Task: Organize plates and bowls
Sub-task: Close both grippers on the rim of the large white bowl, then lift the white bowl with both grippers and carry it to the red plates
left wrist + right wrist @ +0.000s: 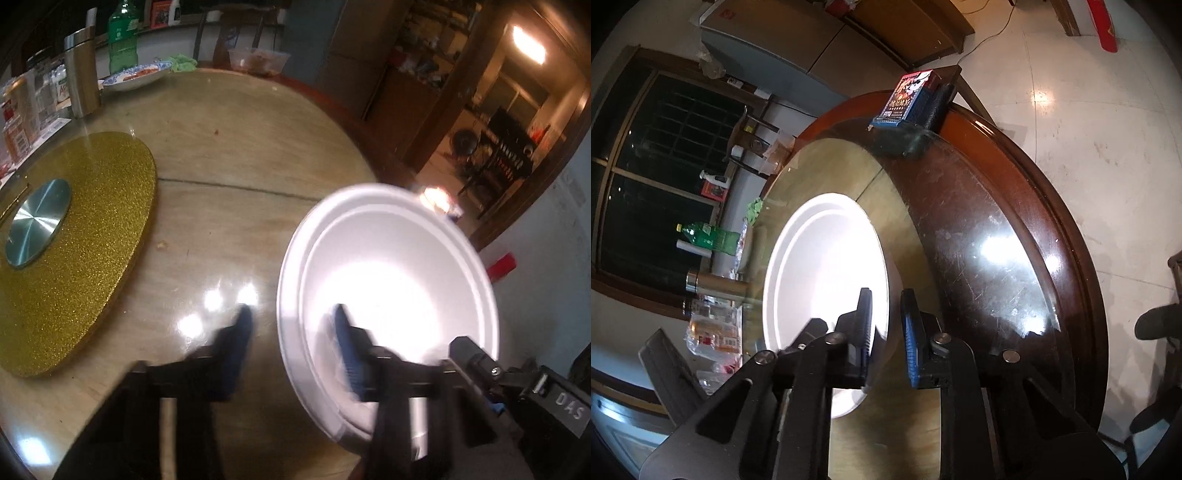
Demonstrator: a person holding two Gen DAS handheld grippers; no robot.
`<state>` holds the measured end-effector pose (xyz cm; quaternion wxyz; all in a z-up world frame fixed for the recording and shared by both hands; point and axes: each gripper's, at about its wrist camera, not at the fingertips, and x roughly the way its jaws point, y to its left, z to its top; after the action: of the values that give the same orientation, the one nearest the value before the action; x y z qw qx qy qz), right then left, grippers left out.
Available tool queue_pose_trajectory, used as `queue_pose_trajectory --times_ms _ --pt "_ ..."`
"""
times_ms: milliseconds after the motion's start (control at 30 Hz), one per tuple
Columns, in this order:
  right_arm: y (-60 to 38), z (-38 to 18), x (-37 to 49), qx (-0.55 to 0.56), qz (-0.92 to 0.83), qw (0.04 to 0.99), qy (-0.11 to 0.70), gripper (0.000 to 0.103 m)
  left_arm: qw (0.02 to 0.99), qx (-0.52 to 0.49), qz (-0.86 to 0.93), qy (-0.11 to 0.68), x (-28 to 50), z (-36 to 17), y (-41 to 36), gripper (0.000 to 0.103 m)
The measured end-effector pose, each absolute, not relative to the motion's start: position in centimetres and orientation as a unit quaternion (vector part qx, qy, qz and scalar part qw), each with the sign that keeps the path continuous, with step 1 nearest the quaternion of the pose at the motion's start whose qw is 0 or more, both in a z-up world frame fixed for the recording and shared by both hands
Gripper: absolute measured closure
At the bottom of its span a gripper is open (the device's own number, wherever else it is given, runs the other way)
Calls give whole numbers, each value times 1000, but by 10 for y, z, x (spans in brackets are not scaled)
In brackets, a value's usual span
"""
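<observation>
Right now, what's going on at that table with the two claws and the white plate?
A person is working two handheld claws on one white plate at the edge of the round table. The left claw straddles the plate's near rim, one finger inside, one outside. The right claw straddles the rim from another side. Whether either is actually pinching yet is unclear. The gold turntable sits untouched.

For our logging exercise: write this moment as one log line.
left tongs: straddle white plate rim | right tongs: straddle its rim | plate: on table

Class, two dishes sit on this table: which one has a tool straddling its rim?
The plain white plate, rim between the left tool's fingers. The blue-patterned dish lies far across the table, holding food.
</observation>
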<state>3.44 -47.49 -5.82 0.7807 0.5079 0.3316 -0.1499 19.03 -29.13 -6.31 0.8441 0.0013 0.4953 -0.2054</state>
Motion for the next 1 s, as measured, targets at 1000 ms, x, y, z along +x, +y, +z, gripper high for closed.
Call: queue_pose_trajectory --times_ms 1000 --pt "-350 -46 49 443 -34 817 368 92 893 12 -117 434 149 -30 -169 97"
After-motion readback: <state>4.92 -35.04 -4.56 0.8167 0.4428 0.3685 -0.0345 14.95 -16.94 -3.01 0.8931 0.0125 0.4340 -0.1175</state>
